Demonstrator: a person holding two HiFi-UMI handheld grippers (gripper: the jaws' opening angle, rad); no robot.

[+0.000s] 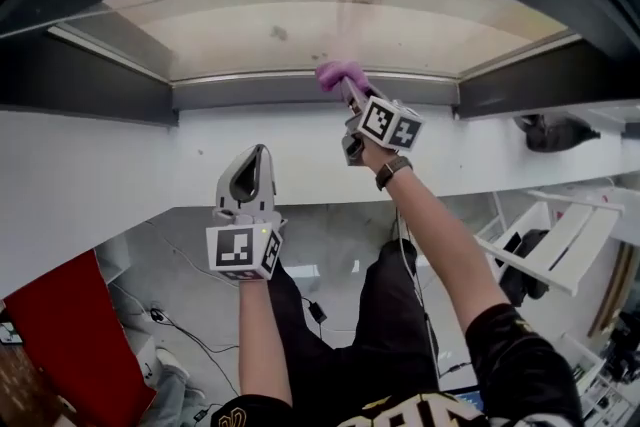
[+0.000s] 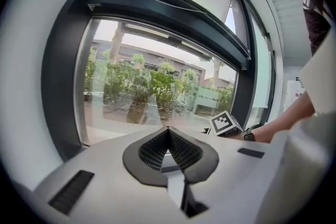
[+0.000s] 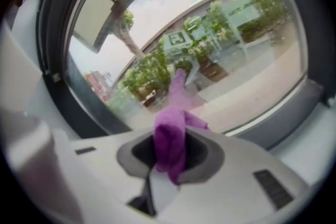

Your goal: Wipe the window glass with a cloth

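Window glass (image 1: 330, 25): the largest item we record. It is a broad pane in a dark frame (image 1: 90, 80), and trees and buildings show through it in both gripper views.

White sill (image 1: 120, 165): a pale band running below the frame, right across the head view.

Right arm (image 1: 440, 245): bare, stretched up toward the pane.

Left gripper (image 1: 262, 155): held in front of the sill, short of the glass and apart from the other gripper. We see its jaws closed tip to tip, with nothing between them.

Right gripper (image 1: 347, 93): raised at the lower edge of the pane, near its middle. Its jaws are clamped on the cloth.

Cloth (image 1: 338, 73): purple and bunched, sticking out past the jaw tips. In the right gripper view its front end meets its own reflection, so we take it as touching the glass just above the bottom frame rail.

Watch (image 1: 392, 171): a dark band on the right wrist.
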